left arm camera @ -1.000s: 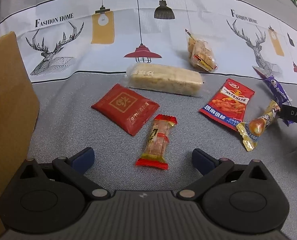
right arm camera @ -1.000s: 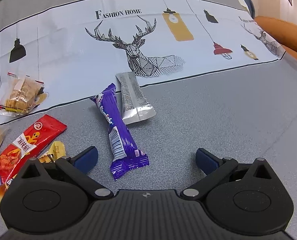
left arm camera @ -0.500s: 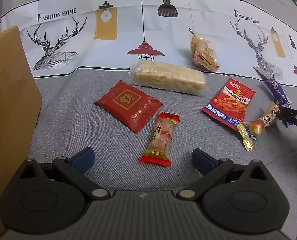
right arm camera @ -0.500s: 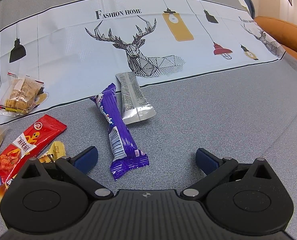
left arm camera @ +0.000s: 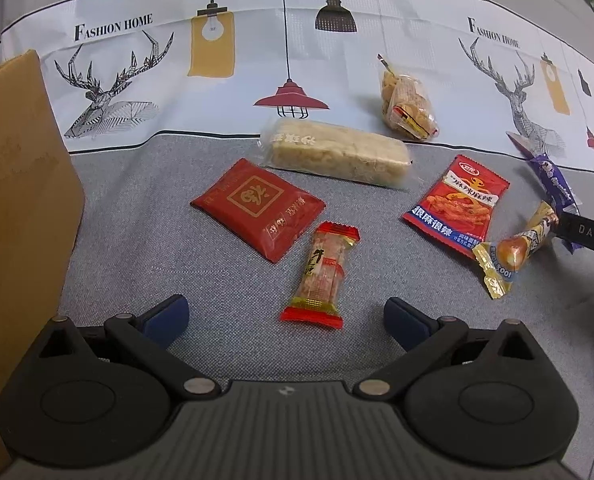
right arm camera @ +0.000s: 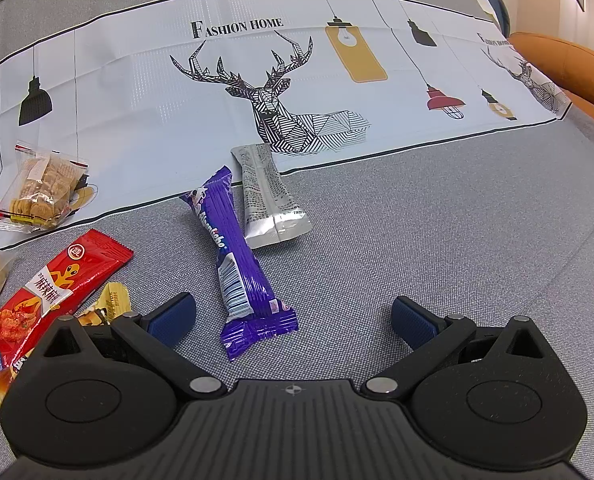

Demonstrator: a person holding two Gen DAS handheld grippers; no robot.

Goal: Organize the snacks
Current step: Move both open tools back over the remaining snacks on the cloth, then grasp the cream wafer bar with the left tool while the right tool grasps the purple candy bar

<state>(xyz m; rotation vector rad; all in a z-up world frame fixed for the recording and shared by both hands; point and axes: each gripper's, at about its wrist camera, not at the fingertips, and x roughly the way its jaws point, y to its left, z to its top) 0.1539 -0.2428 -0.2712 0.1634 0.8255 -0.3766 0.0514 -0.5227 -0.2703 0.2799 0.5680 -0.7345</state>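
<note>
Both grippers hang with their fingers spread wide and nothing between them. Ahead of the left gripper (left arm camera: 285, 318) lies a small red-ended candy bar (left arm camera: 323, 273), its near end between the blue pads without touching them. Just beyond that bar sits a dark red packet (left arm camera: 257, 207), then a pale rice bar (left arm camera: 337, 153); to the bar's right lies a red spicy snack bag (left arm camera: 457, 205), and a cardboard box (left arm camera: 15, 184) stands well to its left. The right gripper (right arm camera: 293, 320) faces a purple wafer bar (right arm camera: 237, 258), with a silver sachet (right arm camera: 267, 196) touching its right side.
</note>
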